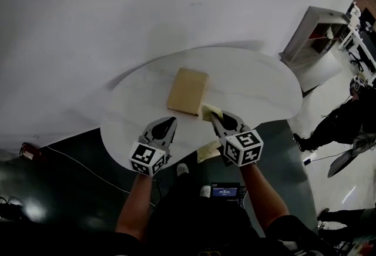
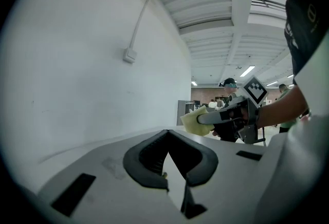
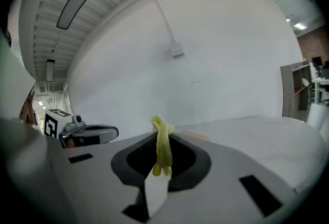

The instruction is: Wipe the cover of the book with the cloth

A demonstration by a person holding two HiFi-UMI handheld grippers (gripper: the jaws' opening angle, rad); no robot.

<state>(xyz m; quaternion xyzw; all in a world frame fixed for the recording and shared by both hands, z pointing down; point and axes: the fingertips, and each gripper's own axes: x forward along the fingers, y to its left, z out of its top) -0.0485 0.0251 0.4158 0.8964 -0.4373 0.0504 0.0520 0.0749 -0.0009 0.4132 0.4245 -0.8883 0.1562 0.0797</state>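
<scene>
Cloth (image 1: 211,111) by book (image 1: 188,91) edge (R tongs (image 1: 215,118) gripping)

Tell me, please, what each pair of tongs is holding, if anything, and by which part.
The right tongs pinch the yellow cloth by a bunched fold, its wad poking past the tips. The left tongs are shut on nothing.

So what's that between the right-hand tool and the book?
A yellow cloth, pinched by the fingers of the right gripper, ending beside the near corner of the book; whether it touches is unclear. The head view shows it best.
</scene>
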